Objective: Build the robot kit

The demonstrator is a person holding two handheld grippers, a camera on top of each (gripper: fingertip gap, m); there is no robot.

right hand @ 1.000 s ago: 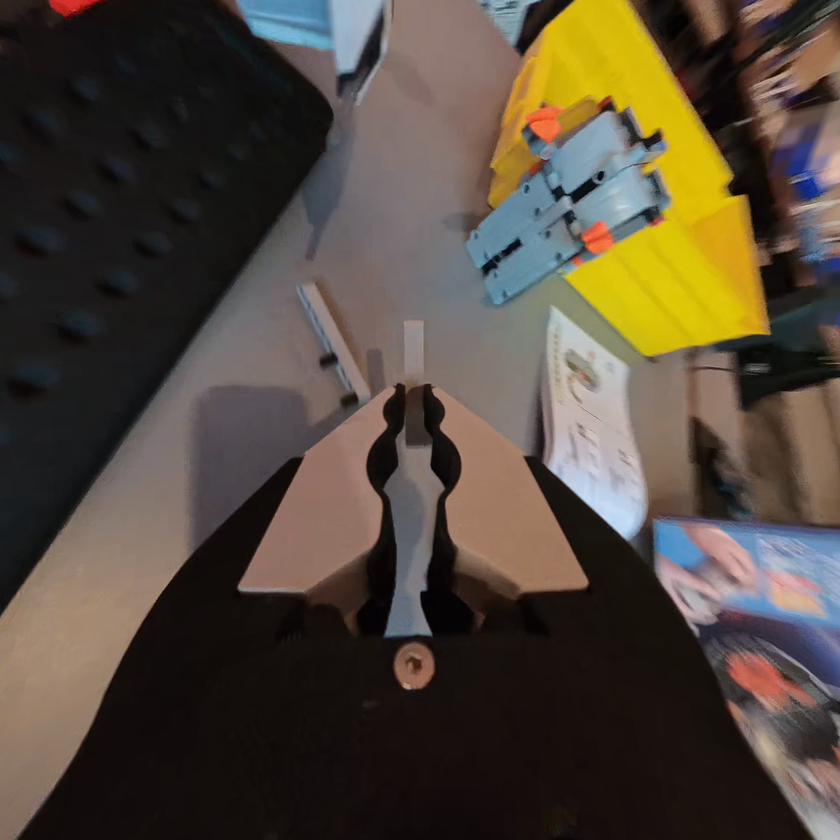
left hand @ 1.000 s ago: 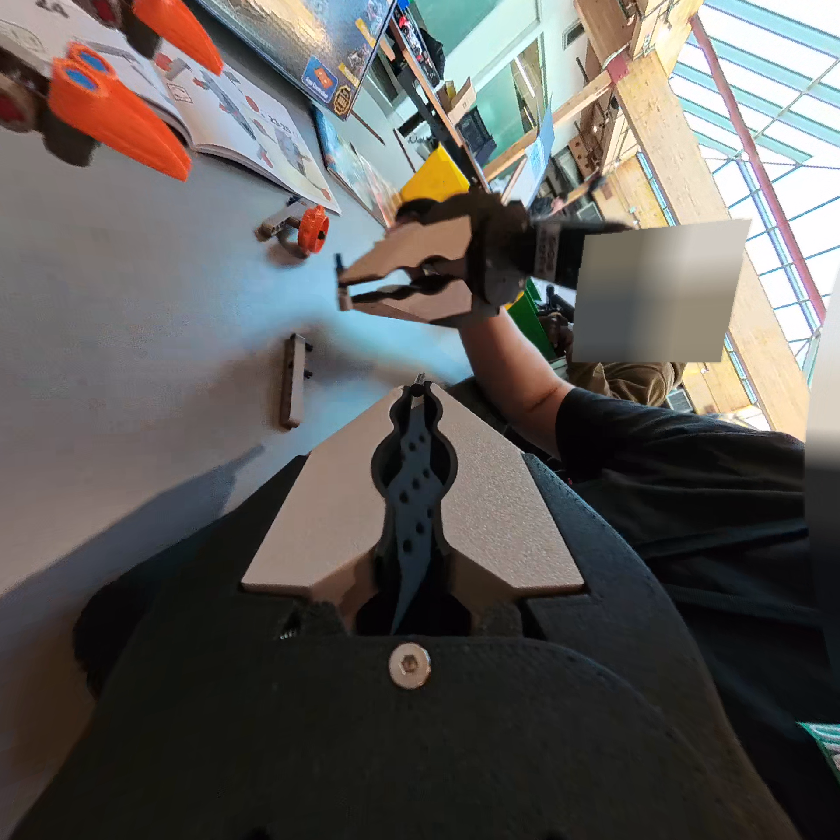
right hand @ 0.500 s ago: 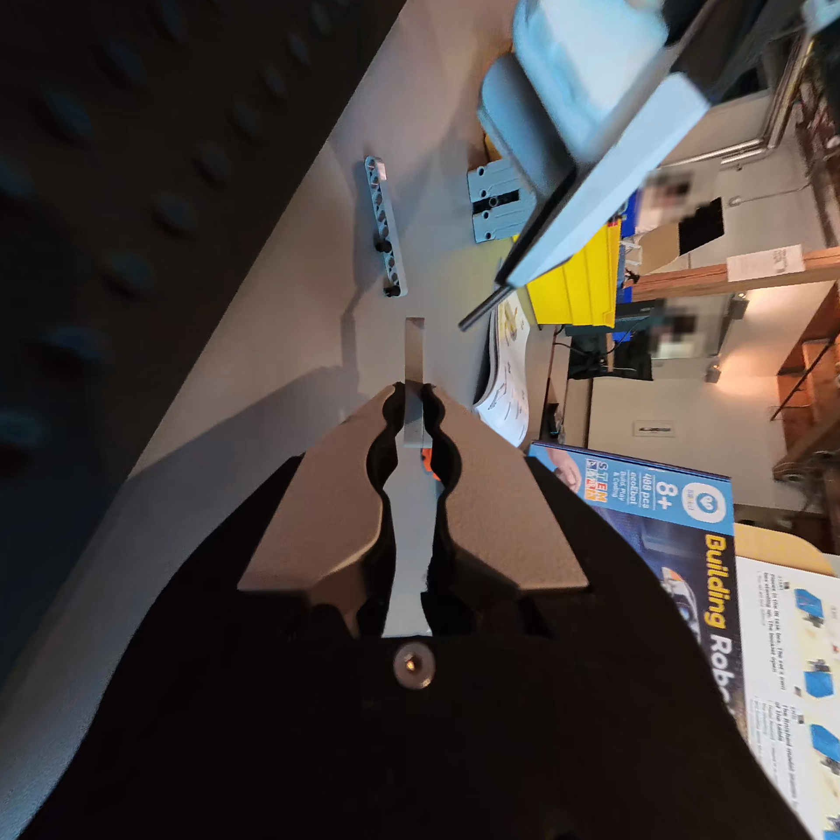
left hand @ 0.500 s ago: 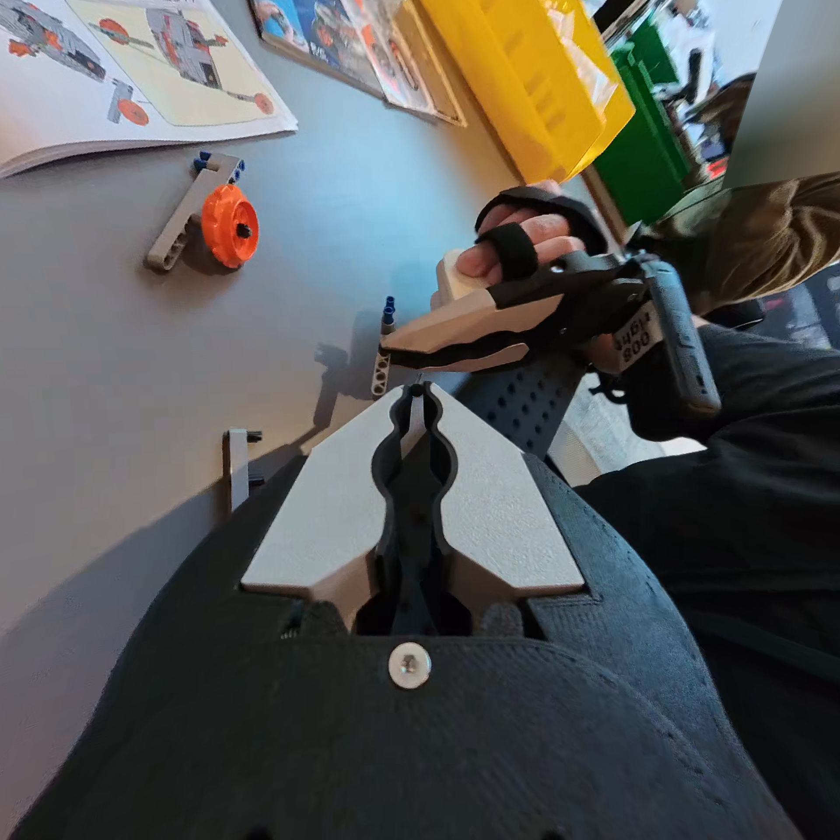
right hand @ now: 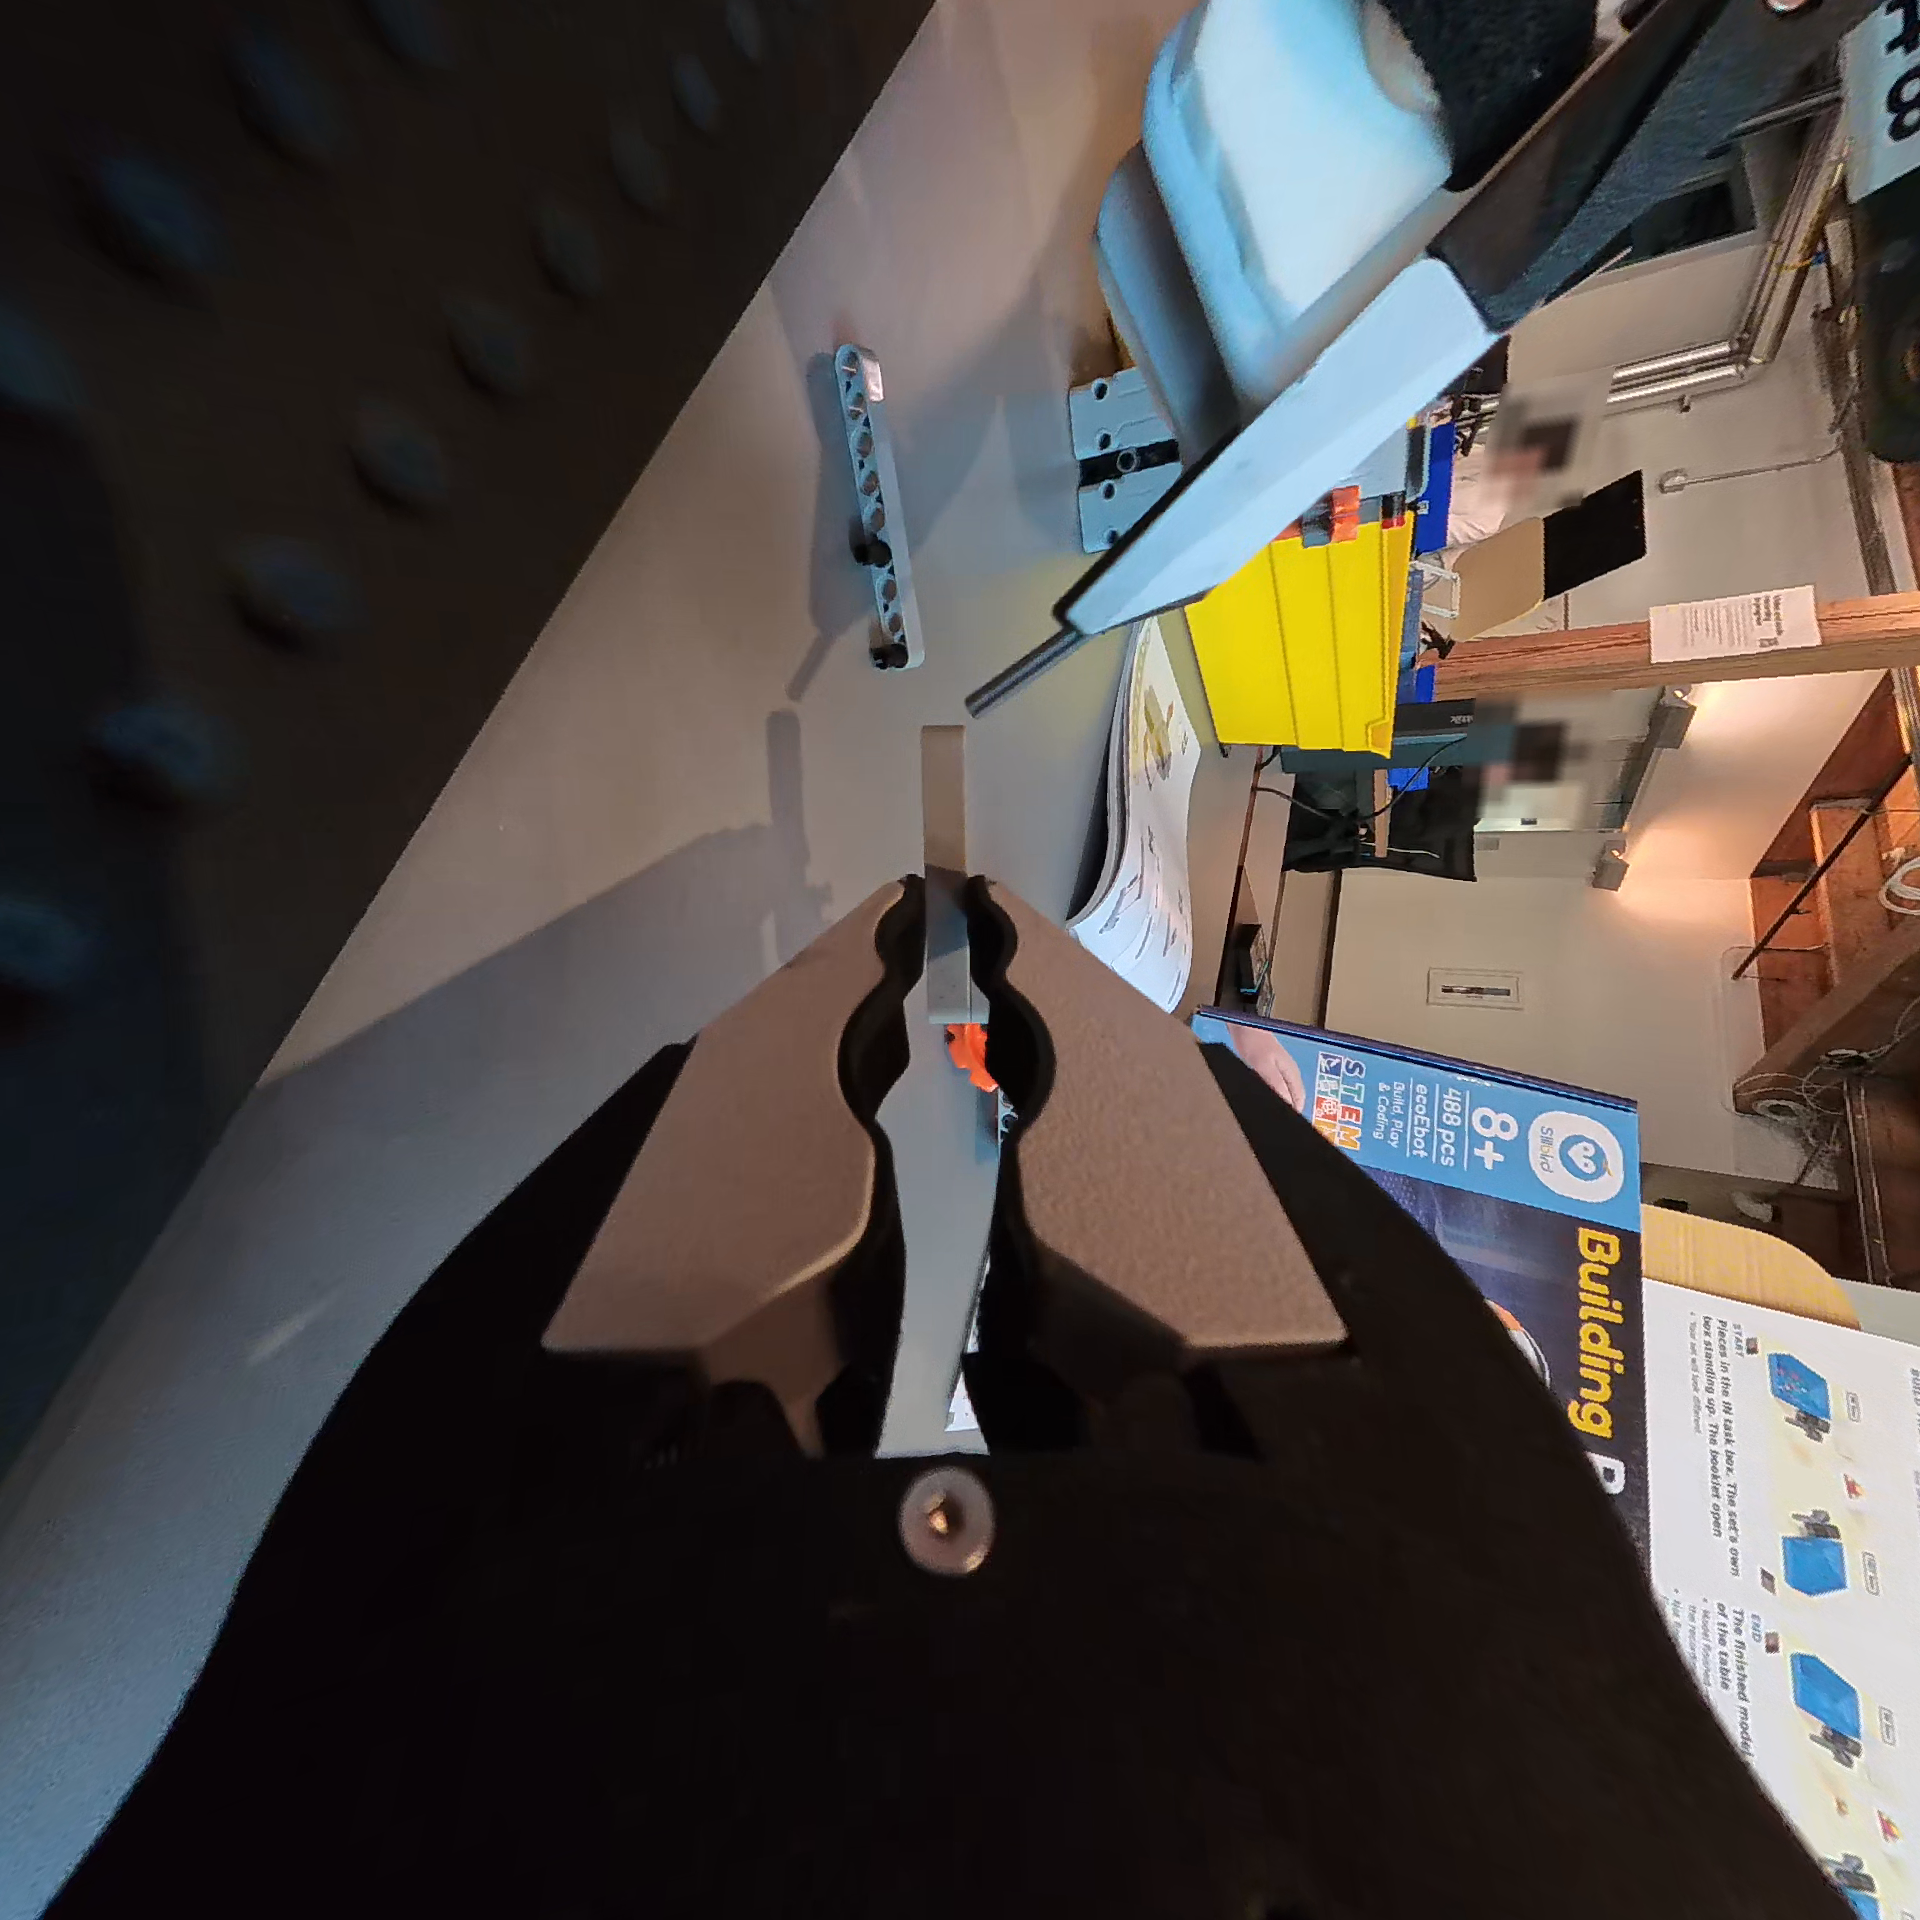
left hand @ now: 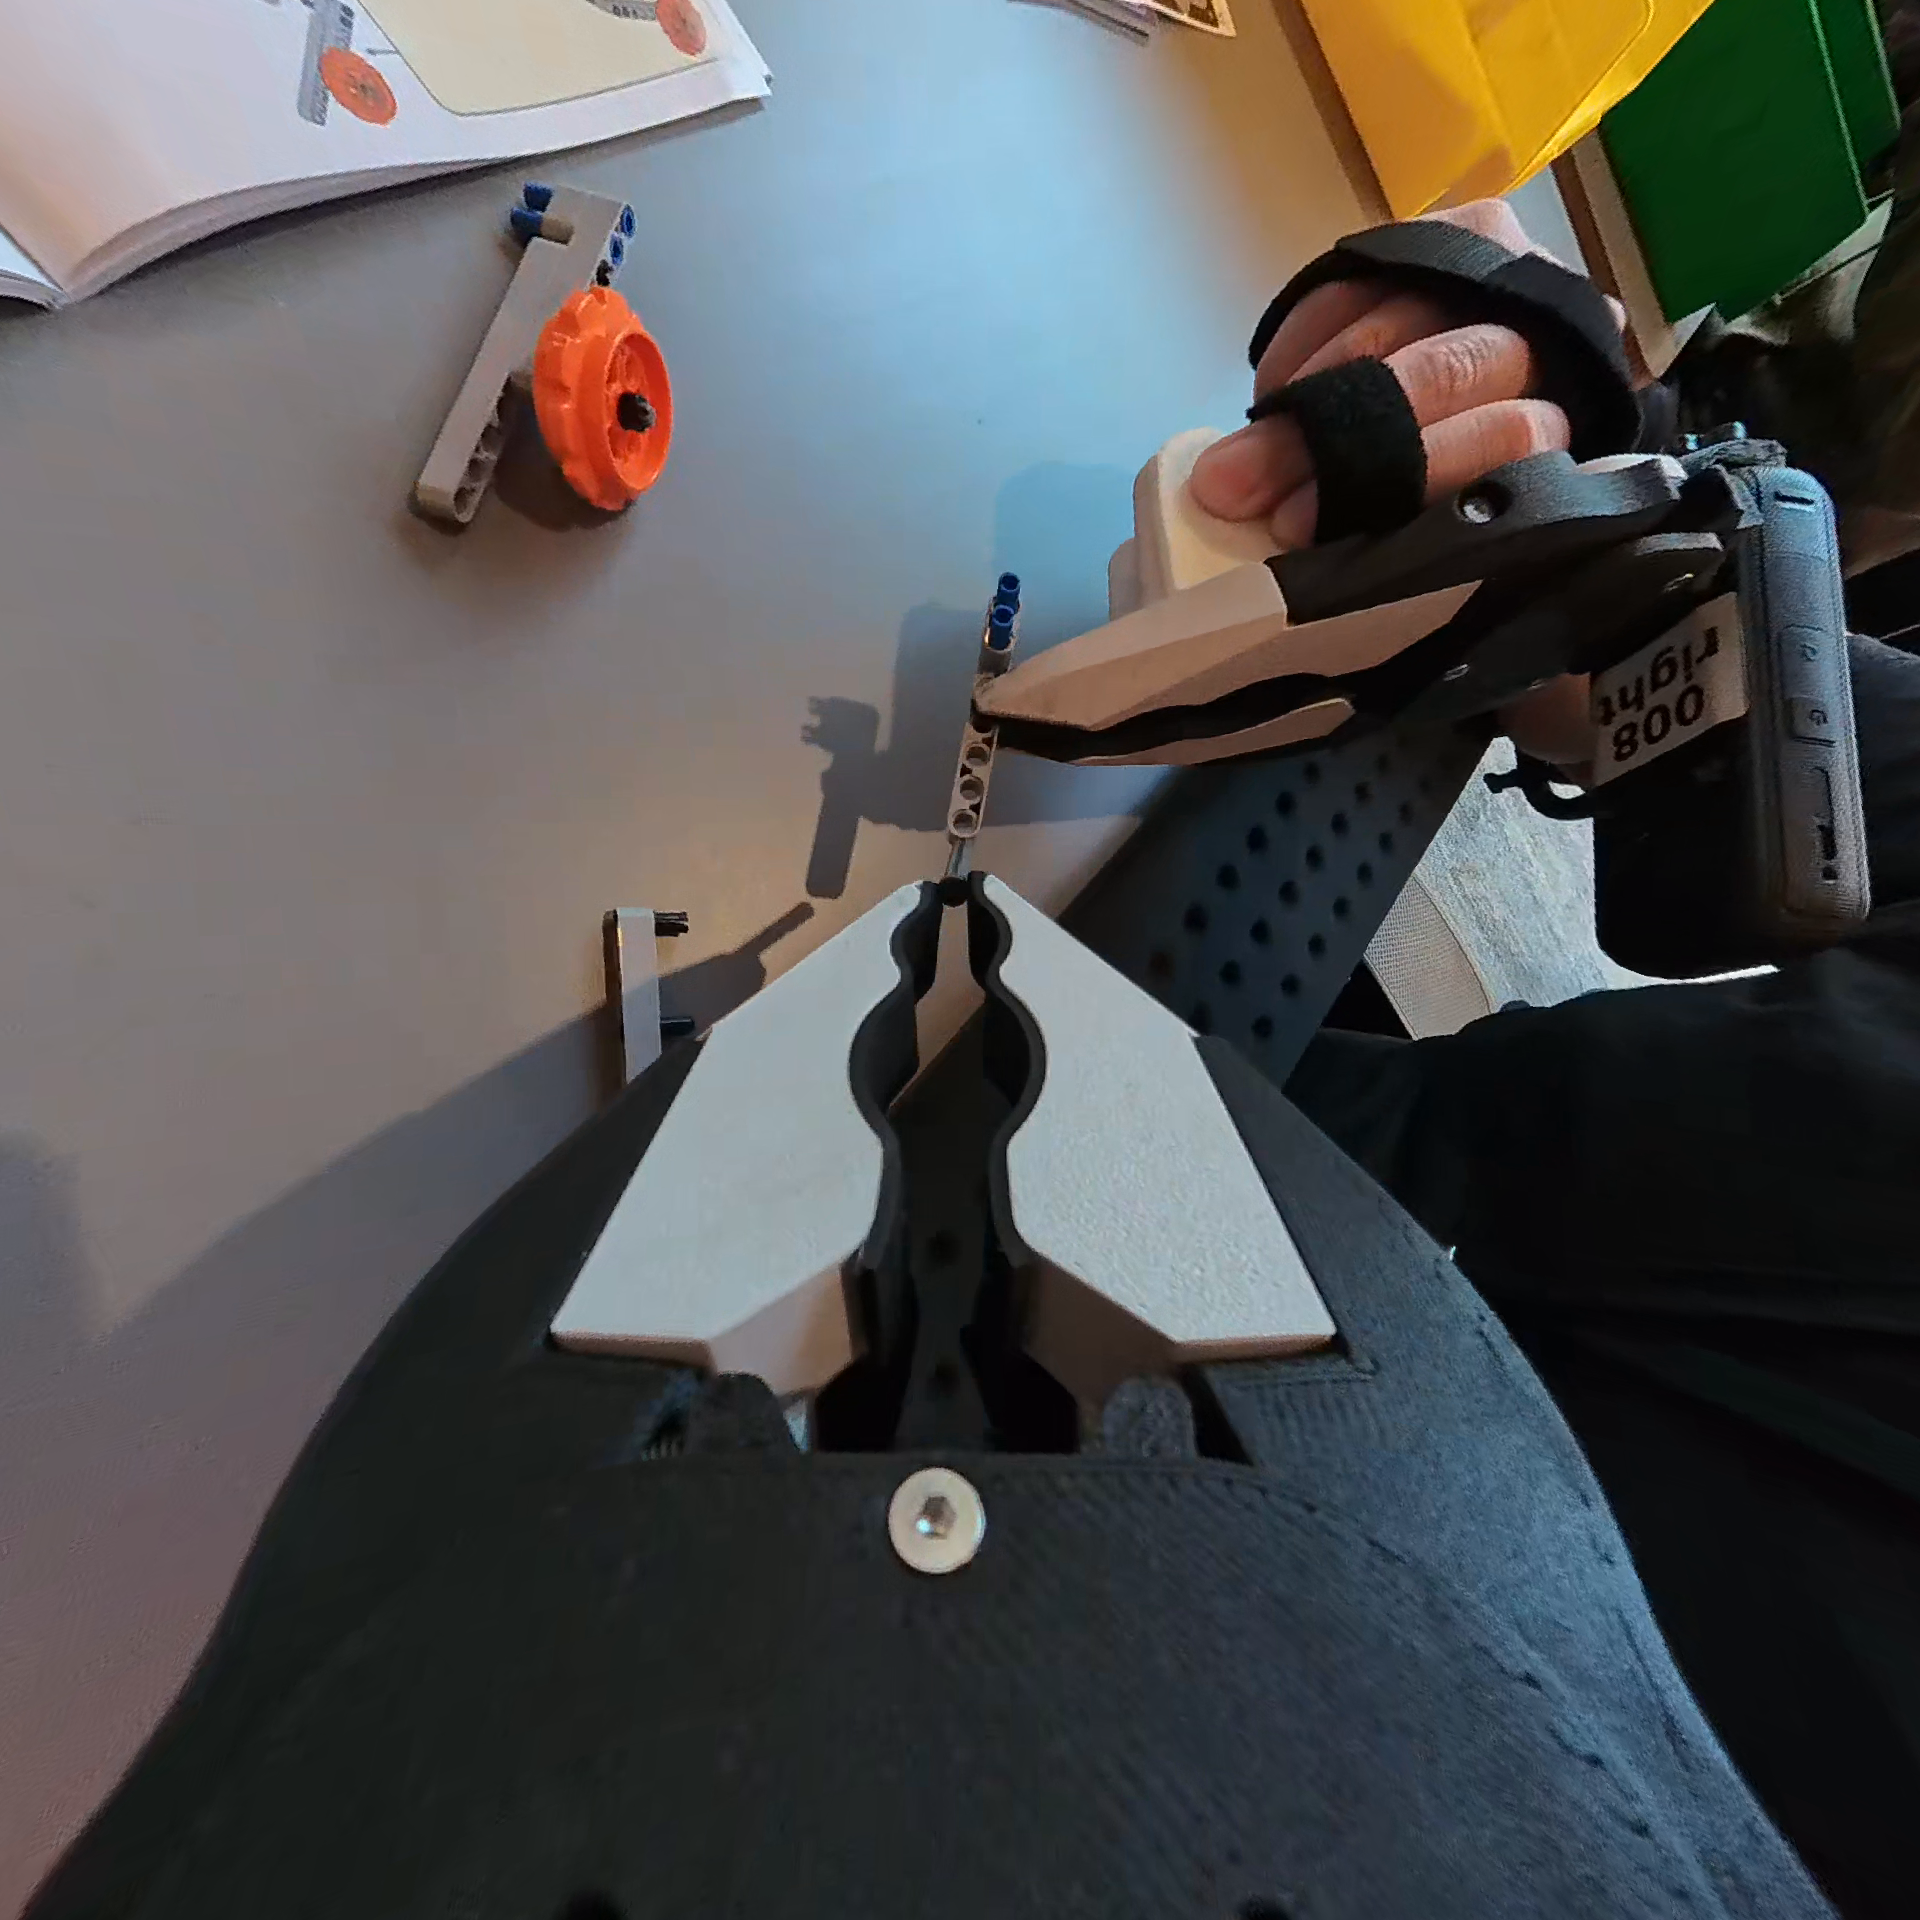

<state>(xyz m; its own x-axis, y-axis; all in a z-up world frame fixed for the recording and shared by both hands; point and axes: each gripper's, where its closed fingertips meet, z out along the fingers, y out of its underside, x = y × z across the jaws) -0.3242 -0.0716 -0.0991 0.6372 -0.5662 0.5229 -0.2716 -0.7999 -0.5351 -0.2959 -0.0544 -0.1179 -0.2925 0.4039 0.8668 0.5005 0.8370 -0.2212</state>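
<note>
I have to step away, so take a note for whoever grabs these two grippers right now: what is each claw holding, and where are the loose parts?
The left claw is shut on a thin dark rod.
The right claw is shut on a grey holed beam with blue pins at one end, held above the table.
The rod's tip sits at the beam's other end; whether it is in a hole cannot be told.
On the table: orange wheel on a beam, pinned beam, open booklet.

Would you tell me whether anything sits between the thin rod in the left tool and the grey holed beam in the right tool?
Nothing visible does: the rod in the left tool points at the lower end of the beam, tip beside it.
</note>
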